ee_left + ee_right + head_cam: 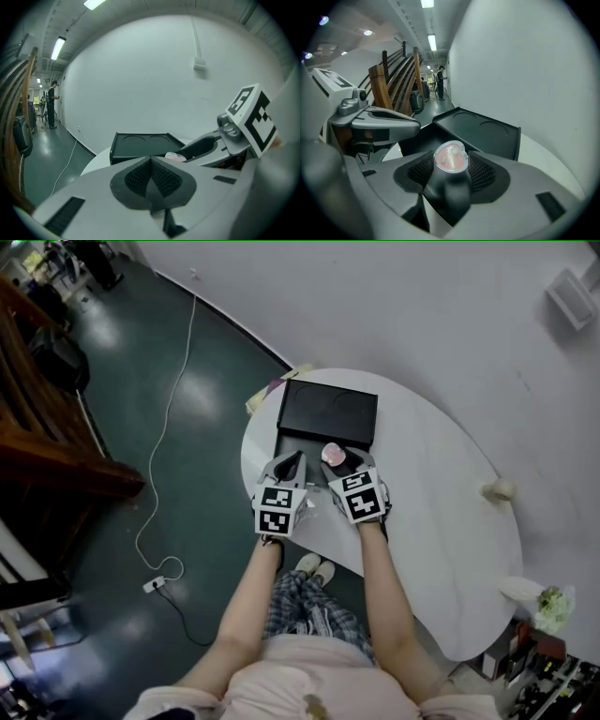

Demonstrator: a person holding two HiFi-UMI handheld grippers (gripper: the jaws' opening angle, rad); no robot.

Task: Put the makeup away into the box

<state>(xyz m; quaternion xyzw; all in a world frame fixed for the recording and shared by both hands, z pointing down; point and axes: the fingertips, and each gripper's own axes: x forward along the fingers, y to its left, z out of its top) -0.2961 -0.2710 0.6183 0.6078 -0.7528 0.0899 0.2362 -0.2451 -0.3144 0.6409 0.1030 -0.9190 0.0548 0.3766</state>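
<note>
A black box (328,412) stands open on the white table (441,521), and its raised lid (485,129) shows two round recesses. My right gripper (337,459) is shut on a makeup item with a pink heart-shaped top (451,157) and a dark body. It holds the item just in front of the box. In the head view the pink top (332,453) shows at the box's near edge. Beside it on the left, my left gripper (151,162) is shut with nothing in it. The box lid (140,143) lies ahead of it.
A small cream round object (500,490) sits at the table's right edge. A white bundle with flowers (536,596) lies at the near right end. Papers (267,392) stick out behind the box. A white cable (167,427) runs over the green floor, with wooden stairs (47,427) on the left.
</note>
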